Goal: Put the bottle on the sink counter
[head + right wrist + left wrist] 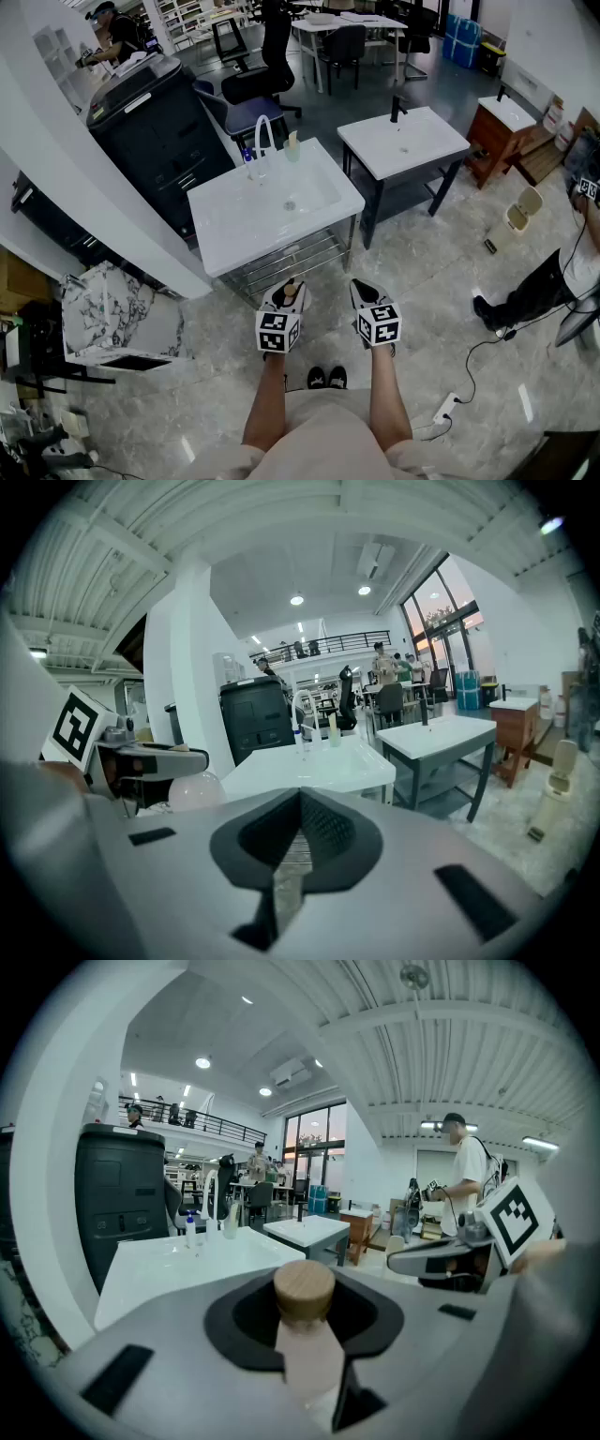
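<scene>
The left gripper (285, 298) is clamped on the bottle (306, 1335), its jaws closed on the pale body just below the wooden cap (304, 1290). The bottle is in the air, near the person's feet and short of the near edge of the sink counter (225, 230). Its cap end points away toward the counter. I cannot tell how far it tilts from upright.

The right gripper (289, 860) is beside it on the right. Its jaws are together with nothing between them.

The counter is white, with a basin in the middle. At its far edge stand a faucet (265, 131), a small blue-topped bottle (247, 155) and a cup (292, 145). The near rim and left side are bare.

The bottle looks small and light, with a stiff, smooth body that could slide in the pads. Whether it is glass or plastic is unclear, so it should probably be treated as breakable and set down gently. The present hold on the body under the cap seems sound. The cap itself is a poor place to grip, since it may pull off.
</scene>
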`<state>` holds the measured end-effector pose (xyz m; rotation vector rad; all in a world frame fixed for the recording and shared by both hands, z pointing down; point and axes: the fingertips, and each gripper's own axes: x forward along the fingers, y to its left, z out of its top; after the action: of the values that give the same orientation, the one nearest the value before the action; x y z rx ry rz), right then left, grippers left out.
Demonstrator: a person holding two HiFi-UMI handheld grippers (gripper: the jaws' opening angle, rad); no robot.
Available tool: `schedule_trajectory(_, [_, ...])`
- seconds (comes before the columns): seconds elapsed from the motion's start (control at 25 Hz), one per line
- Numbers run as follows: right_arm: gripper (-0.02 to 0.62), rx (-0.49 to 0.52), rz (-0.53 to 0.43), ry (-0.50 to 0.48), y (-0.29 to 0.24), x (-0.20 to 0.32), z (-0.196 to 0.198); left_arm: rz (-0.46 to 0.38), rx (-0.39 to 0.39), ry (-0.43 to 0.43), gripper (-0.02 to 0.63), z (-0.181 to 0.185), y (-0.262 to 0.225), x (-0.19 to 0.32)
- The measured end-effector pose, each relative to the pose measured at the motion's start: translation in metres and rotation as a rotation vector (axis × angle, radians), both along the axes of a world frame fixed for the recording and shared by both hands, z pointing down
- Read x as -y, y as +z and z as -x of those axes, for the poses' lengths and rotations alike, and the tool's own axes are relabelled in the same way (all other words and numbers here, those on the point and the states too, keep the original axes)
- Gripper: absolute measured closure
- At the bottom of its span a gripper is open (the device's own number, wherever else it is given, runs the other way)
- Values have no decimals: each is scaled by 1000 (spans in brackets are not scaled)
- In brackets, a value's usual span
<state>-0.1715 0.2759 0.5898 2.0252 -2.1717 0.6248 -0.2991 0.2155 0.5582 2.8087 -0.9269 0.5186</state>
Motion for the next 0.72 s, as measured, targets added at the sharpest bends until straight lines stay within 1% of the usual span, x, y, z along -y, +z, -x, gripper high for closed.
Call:
schedule_trajectory(0.32, [591, -4, -10, -6, 1, -8, -10, 5, 2, -14, 495, -9, 0, -11])
schedule_trajectory(0.48, [591, 54, -37, 2, 3, -13, -21, -3, -1, -26, 495, -15, -1, -14])
schedule_trajectory(0.72, [591, 79, -43, 11, 5, -11, -35, -6, -4, -45, 495, -21, -1, -9])
